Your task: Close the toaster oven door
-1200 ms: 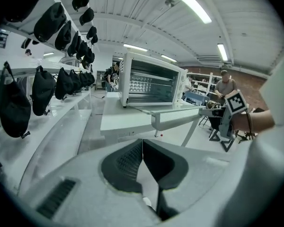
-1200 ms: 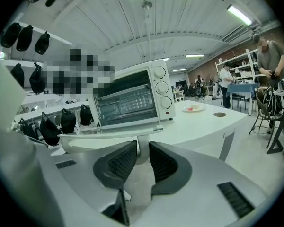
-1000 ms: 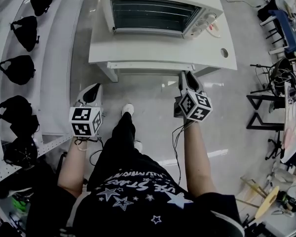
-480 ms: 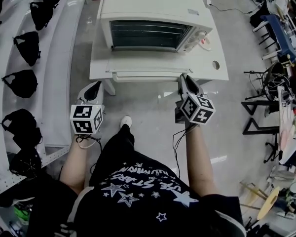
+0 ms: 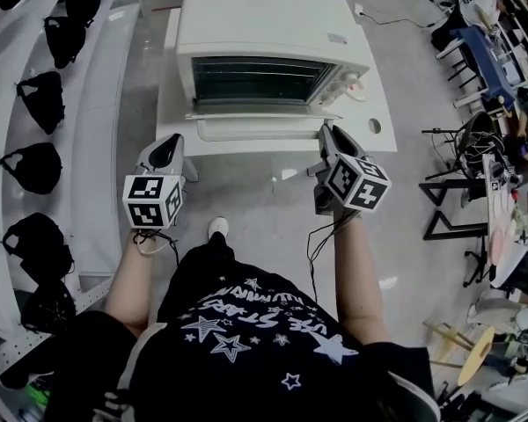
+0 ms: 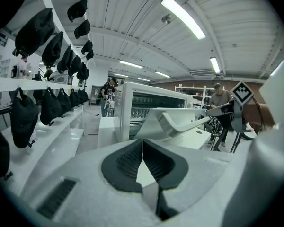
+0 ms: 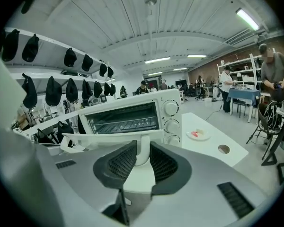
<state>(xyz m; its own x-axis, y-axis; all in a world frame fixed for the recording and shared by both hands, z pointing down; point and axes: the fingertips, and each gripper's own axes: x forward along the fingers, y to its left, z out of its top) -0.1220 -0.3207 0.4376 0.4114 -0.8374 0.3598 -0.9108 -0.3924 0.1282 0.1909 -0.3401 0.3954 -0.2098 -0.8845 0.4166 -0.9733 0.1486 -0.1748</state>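
Jaws of the right gripper [image 7: 141, 148] stand narrowly parted and clamped on the right end of the white door handle [image 6: 178, 129], which fills the gap between the 2 dark ribbed pads. Jaws of the left gripper [image 6: 142, 143] are pressed together with nothing between them. This gripper hangs free off the front left corner of the toaster oven [image 5: 264, 33] and touches nothing. The toaster oven is white, with 3 knobs [image 7: 170, 109] down its right side, and it stands on a white surface [image 5: 383, 104]. Its mouth is open and the wire rack [image 7: 125, 119] shows inside. The door [image 5: 255, 128] hinges along the bottom front of the toaster oven. 1 second ago it lay lower, folded out nearly flat in front. Now it tilts upward, partway through its swing, and the right gripper has risen with the door handle toward the toaster oven's front. The left gripper has come up too, but takes no part. Closing appears to be under way but not finished, since a clear gap remains between the door's top edge and the toaster oven's frame. The likely remaining move is to carry the door handle up and in until the door meets the frame. Because the grip is at only 1 end, the door could twist or the door handle could slip.
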